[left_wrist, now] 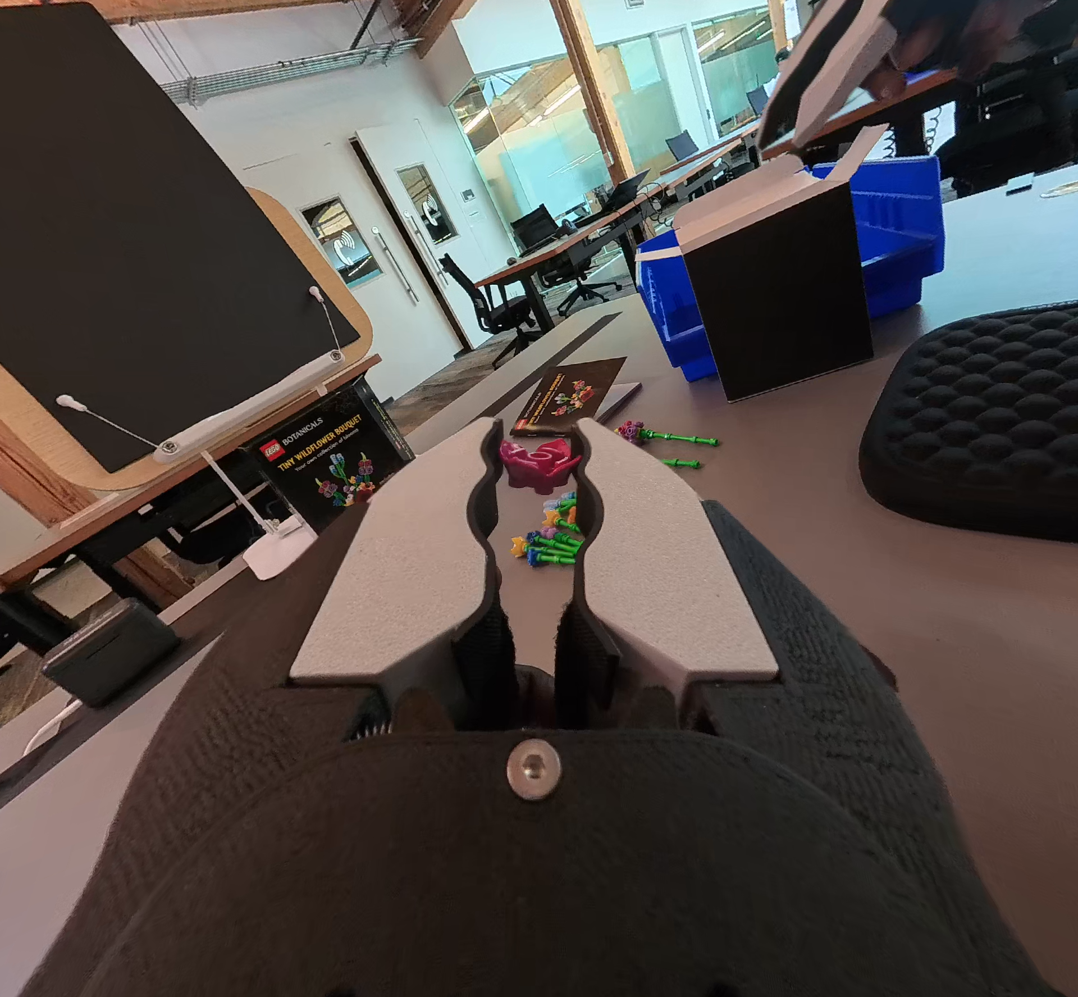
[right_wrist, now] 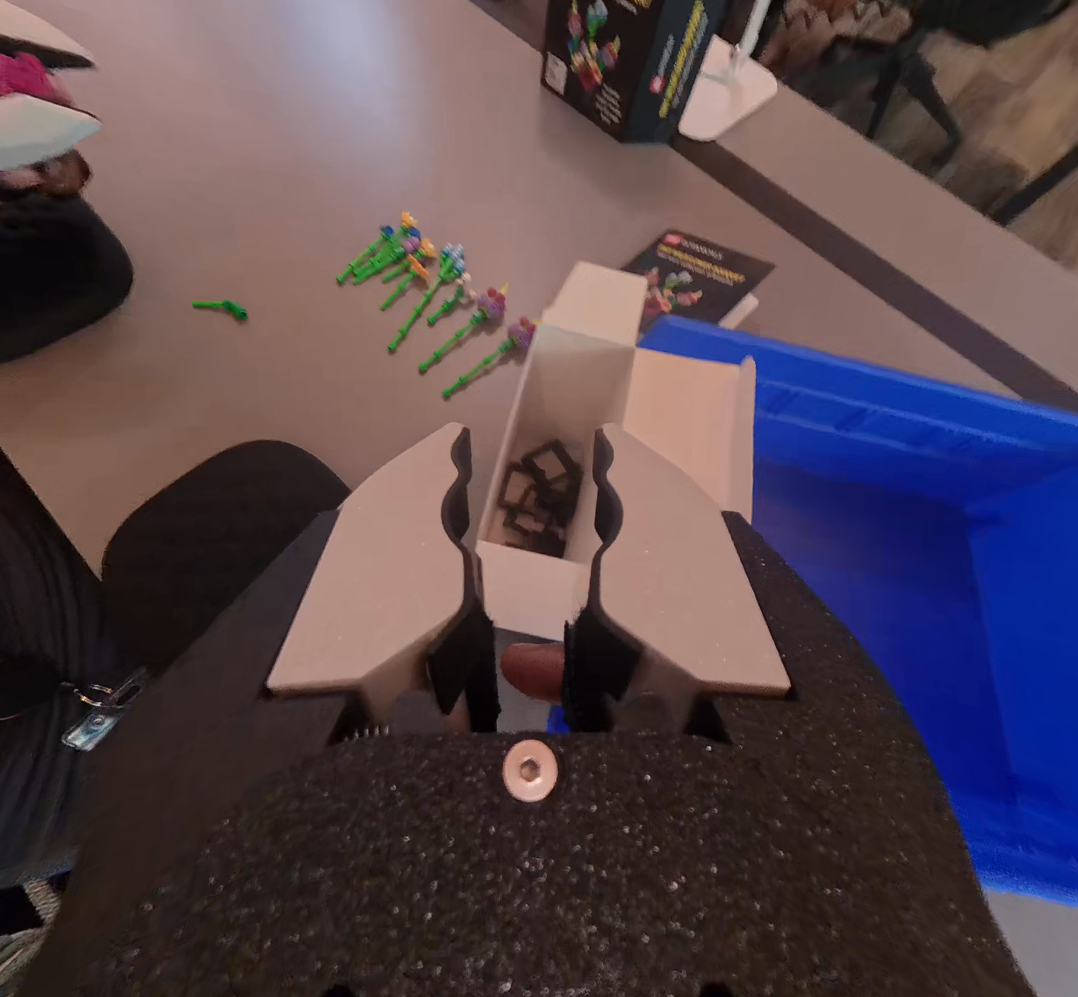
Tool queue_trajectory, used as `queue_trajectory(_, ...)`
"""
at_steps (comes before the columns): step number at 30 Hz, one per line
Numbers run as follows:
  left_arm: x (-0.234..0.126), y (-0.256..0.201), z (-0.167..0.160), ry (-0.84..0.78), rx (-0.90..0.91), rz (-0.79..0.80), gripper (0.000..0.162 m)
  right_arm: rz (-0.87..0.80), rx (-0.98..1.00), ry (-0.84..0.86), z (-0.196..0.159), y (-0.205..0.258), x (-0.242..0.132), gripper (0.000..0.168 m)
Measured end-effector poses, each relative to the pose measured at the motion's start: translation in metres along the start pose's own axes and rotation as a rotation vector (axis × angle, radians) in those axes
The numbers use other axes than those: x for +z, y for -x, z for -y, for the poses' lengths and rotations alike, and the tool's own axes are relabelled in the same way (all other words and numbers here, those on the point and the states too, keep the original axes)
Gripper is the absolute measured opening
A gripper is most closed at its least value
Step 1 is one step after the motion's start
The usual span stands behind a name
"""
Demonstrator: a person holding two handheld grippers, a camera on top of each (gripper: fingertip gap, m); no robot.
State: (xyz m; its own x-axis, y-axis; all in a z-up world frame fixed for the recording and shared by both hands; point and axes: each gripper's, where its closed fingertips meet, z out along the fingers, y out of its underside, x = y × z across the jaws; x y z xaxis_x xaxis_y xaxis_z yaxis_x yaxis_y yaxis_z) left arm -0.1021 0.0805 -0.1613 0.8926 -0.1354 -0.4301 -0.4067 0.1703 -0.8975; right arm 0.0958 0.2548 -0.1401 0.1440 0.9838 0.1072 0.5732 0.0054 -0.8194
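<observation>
Grey table [right_wrist: 291,64], left claw [left_wrist: 536,452] clamping magenta piece [left_wrist: 534,464], right claw [right_wrist: 531,461] parted over open box [right_wrist: 583,385], seemingly empty-handed.

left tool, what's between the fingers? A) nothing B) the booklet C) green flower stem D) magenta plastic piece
D: in the left wrist view the left tool is shut on the magenta plastic piece at its fingertips, while the green-stemmed flowers lie loose on the table below.
</observation>
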Motion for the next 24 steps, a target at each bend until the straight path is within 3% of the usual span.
queue_trajectory(5,0.010,-0.003,0.025,-0.063,0.032,-0.004,0.022,0.063,-0.111,-0.165,0.043,0.038,-0.009,0.039)
queue_trajectory(11,0.027,-0.033,0.107,-0.284,0.210,-0.067,0.022,0.279,-0.183,-0.420,0.099,0.111,-0.018,0.042)
queue_trajectory(14,0.024,-0.048,0.139,-0.372,0.307,-0.102,0.022,0.411,-0.158,-0.458,0.110,0.141,-0.012,0.046)
queue_trajectory(18,0.016,-0.058,0.141,-0.383,0.484,-0.061,0.022,0.678,-0.089,-0.413,0.112,0.187,0.011,0.056)
queue_trajectory(19,0.014,-0.055,0.140,-0.388,0.508,-0.034,0.022,0.735,-0.052,-0.427,0.115,0.192,0.012,0.051)
queue_trajectory(24,0.010,-0.051,0.132,-0.366,0.530,-0.077,0.022,0.863,0.046,-0.464,0.120,0.198,0.018,0.052)
